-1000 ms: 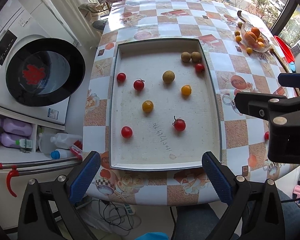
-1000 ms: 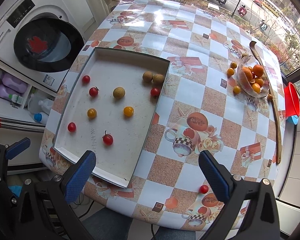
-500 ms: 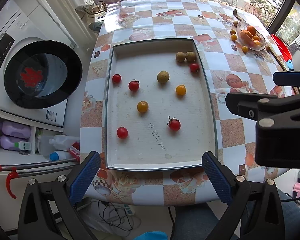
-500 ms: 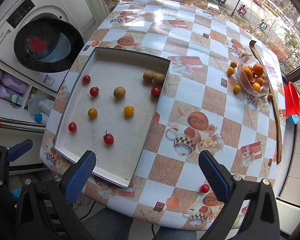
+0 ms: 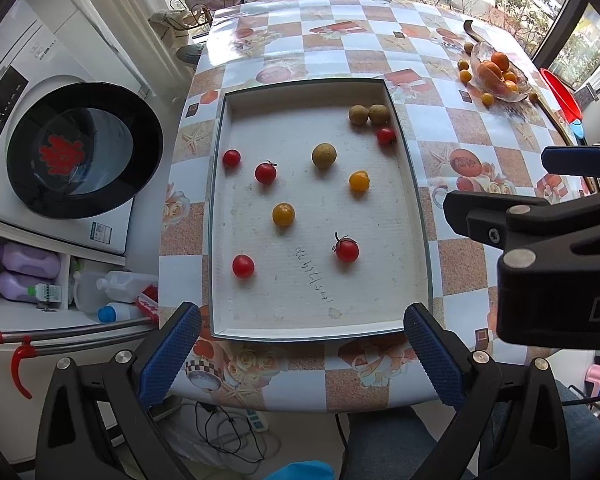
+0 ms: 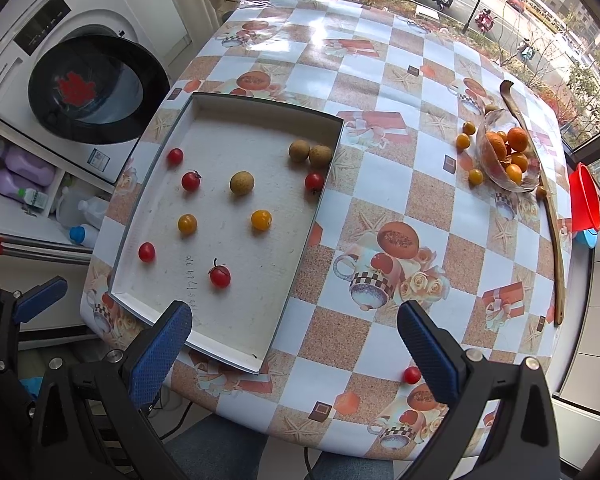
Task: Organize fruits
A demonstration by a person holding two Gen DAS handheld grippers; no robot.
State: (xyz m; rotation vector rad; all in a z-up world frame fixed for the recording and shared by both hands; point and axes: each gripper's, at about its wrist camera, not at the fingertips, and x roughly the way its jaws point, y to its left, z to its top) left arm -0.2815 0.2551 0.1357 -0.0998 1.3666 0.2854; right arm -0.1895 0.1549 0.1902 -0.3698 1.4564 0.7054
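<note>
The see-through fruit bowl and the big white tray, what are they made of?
The clear bowl of oranges looks like glass or clear plastic: the table pattern shows through it and its rim glints. The shallow white rectangular tray looks like foam board or card with a matte, slightly rough, stained floor; pen writing sits on it. Neither is certain.

Bright daylight — sharp, fisheye-bent edges

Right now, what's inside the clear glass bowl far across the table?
The glass bowl holds orange fruits, some round, one peeled-looking. A few small yellow ones sit outside it. Whatever lies beneath the pile is hidden.
</note>
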